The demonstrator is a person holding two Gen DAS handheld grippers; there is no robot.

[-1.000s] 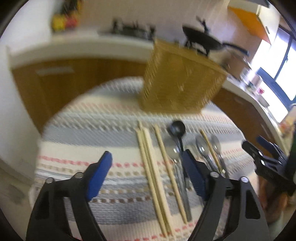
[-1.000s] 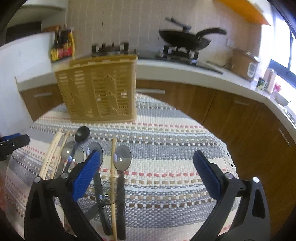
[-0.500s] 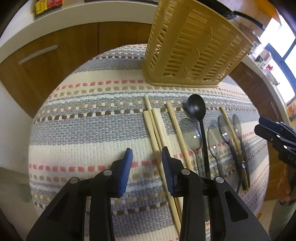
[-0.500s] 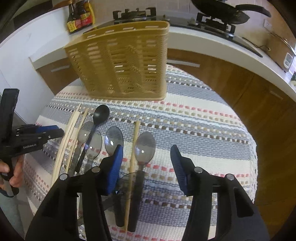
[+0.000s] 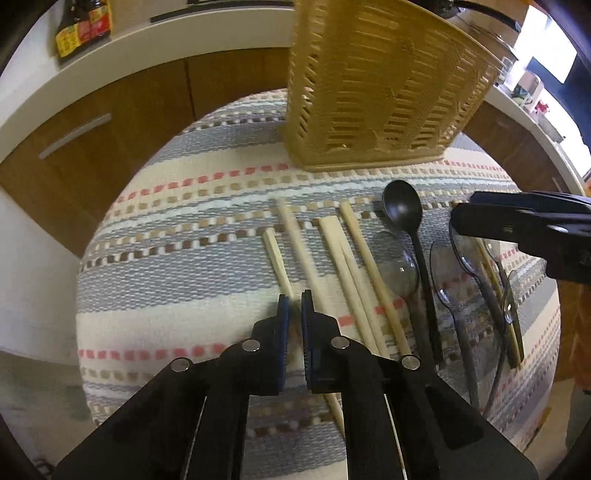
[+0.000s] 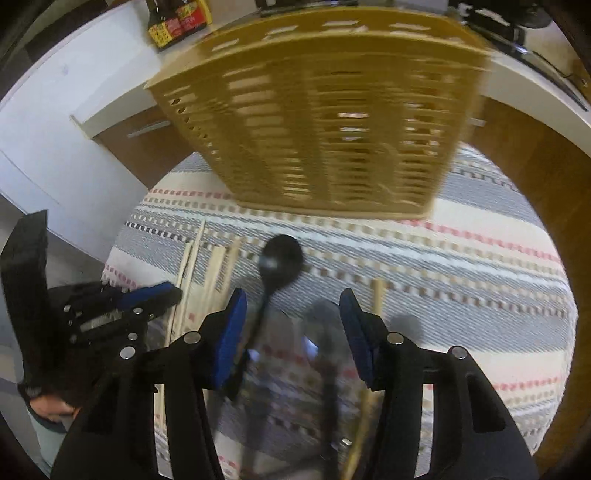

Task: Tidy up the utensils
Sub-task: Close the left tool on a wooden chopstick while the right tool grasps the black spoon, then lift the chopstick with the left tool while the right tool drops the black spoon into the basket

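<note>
Striped woven cloth (image 5: 177, 266) covers a round table whose left and near edges fall away to pale floor, with brown cabinet doors (image 5: 110, 122) under a white counter behind. That left part of the cloth lies bare, the widest free room on the table. In the left wrist view the left gripper (image 5: 294, 306) has its blue pads pressed together on the leftmost wooden chopstick (image 5: 275, 258), pinching it just above the cloth. Beside it lie more chopsticks (image 5: 351, 266), then a black spoon (image 5: 404, 218), then clear plastic spoons (image 5: 447, 273). A tan slotted utensil basket (image 5: 376, 85) stands upright at the far side, leaving only a narrow strip of cloth before the utensil tips.

Only the right wrist view shows the right gripper (image 6: 293, 317) from behind: its jaws are closing, the black spoon's handle and blurred clear spoons between them, and whether the pads touch anything I cannot tell. It also shows open cloth to the right, and sauce bottles (image 6: 177, 22) on the counter.
</note>
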